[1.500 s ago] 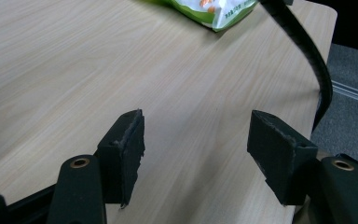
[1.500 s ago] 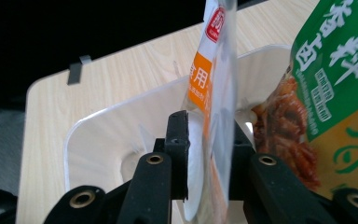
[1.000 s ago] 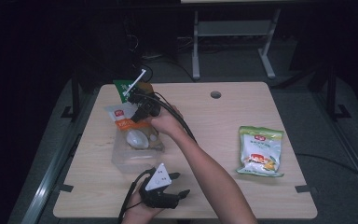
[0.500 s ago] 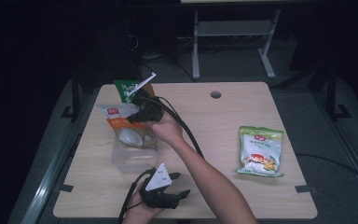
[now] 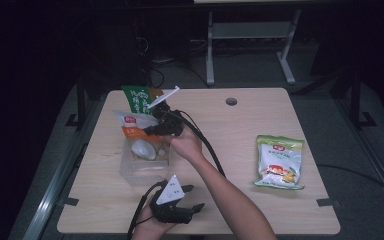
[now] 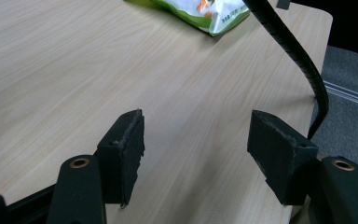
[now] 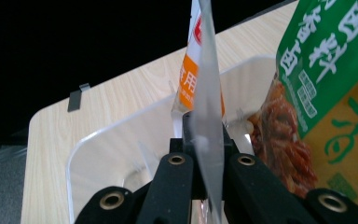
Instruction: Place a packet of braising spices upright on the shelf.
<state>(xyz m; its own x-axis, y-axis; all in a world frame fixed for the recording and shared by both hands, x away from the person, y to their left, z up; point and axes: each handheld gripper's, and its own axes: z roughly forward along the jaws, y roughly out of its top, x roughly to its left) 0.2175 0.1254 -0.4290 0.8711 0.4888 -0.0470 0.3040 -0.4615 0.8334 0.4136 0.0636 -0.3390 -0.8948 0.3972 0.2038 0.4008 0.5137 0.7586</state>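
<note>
Lowered toward the clear bin [image 5: 145, 167], the white-orange packet [image 7: 200, 70] stays clamped in the right hand-held gripper [image 7: 204, 140].

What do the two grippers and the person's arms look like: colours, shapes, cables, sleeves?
Both grippers are black. The left gripper carries a grey three-cornered plate on top; its fingers are blocky black pads with rough edges, joined by brass-coloured rivets. The right gripper trails a ribbed black cable. The forearms are bare, with no sleeves visible.
</note>
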